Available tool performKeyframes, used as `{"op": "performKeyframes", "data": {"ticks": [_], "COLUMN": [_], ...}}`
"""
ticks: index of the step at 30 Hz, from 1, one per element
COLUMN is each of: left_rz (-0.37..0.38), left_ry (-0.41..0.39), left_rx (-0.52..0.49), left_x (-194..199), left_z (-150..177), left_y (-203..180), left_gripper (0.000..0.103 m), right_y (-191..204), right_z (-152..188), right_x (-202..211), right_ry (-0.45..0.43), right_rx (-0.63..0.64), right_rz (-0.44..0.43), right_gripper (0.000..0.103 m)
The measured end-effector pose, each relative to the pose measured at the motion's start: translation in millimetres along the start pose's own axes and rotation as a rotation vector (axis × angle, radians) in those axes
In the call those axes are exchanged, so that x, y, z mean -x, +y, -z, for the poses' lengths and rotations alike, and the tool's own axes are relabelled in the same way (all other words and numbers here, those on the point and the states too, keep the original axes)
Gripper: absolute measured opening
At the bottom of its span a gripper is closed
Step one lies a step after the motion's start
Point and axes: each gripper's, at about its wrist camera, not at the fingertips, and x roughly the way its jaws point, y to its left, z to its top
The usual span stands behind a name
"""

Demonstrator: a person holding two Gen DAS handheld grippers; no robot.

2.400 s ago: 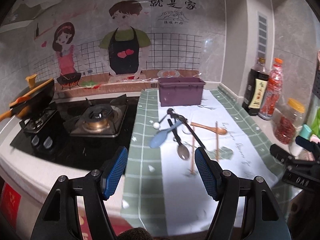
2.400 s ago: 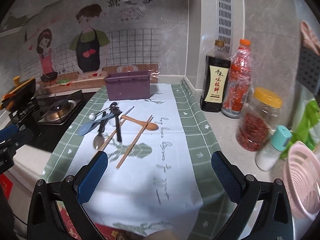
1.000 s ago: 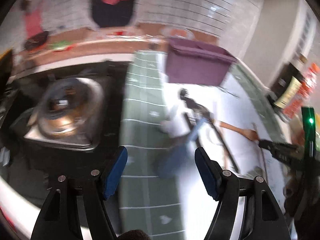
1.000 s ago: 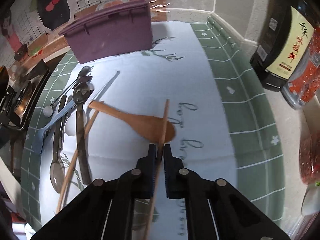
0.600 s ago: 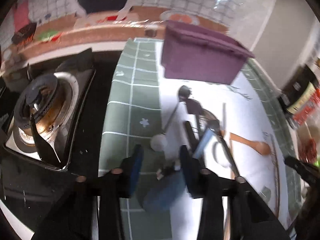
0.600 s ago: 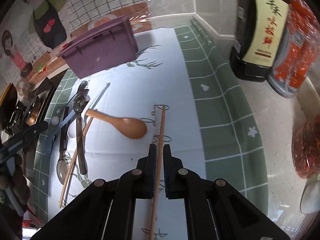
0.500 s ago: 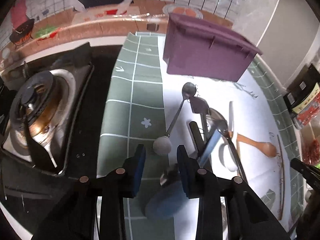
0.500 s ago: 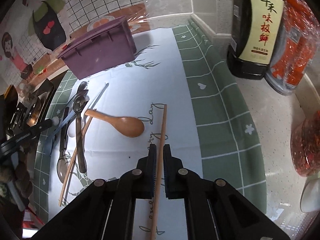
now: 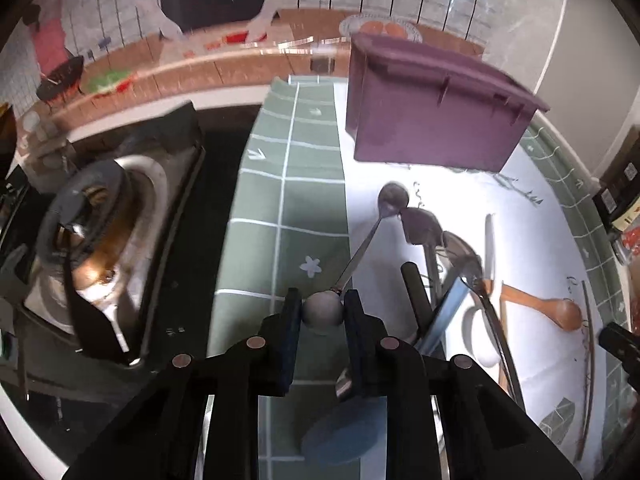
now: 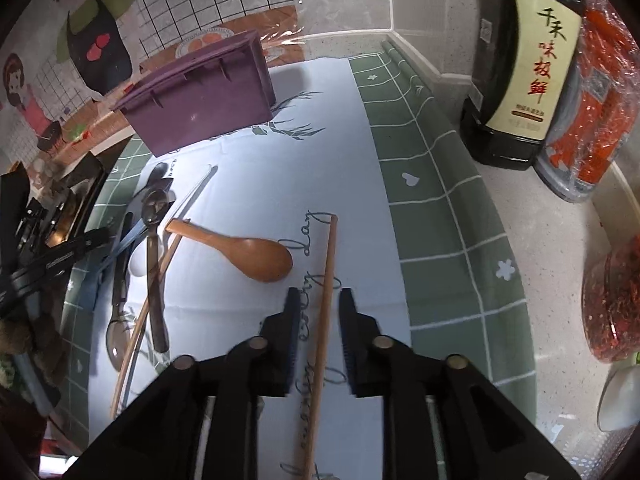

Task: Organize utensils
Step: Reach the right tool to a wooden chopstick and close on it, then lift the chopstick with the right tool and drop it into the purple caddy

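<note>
My left gripper is shut on the round white ball end of a thin metal spoon that points toward the purple utensil box. Beside it lie a pile of spoons, a blue spatula and a wooden spoon. My right gripper has its jaws slightly apart around a wooden chopstick lying on the cloth, not clamping it. The wooden spoon, a second chopstick and the purple box show in the right wrist view.
A gas stove is left of the green and white cloth. A soy sauce bottle, a red chilli bottle and a chilli jar stand at the right against the wall.
My left gripper has closed on the spoon's ball end. My right gripper's jaws have opened slightly off the chopstick, which now lies on the cloth.
</note>
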Motion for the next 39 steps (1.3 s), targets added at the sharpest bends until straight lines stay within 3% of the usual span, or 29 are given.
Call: {"op": "performKeyframes", "data": {"ticks": [8,10,15,22,26,30,34,39], "left_rz": [0.026,0.042,0.073,0.090,0.153,0.170,0.199,0.203], "left_ry": [-0.164,-0.181,-0.207,-0.255,-0.288,-0.338,-0.368,-0.466], "left_rx": [-0.006,-0.011,-0.020,-0.121,-0.106,-0.101,-0.089,-0.114], "left_x": [67.1,78.3,98.6,135.2,155.4,176.5,196.5,236.9], "left_z": [-4.7,-5.9,-7.5,-7.2,-8.4,-15.8,-46.1,-117.6], "left_y": [10.2,11.6,18.4,19.5,26.3,28.9,23.4,4.7], "left_gripper": [0.022,0.022,0.022,0.022,0.022,0.022,0.022,0.022], "right_y": [8.1,10.1,14.1,32.7,46.6,63.0,74.0,91.1], "right_z": [-2.7,-2.1,-0.7,-5.0,-6.1,-15.8,-44.5,-120.3], "right_x": [-22.1,-22.4,-3.3,59.9,82.0,105.6,135.8,187.7], "right_ry": [0.021,0.026,-0.007,-0.159,-0.225,-0.299,-0.404,-0.563], "right_rx": [0.039,0.042,0.008,-0.022,-0.021,0.017,0.028,0.122], "right_rz": [0.057,0.048,0.017,-0.025,-0.032,-0.046,-0.107,-0.144], "right_gripper": [0.024,0.006,0.006,0.006,0.006,0.005,0.005,0.005]}}
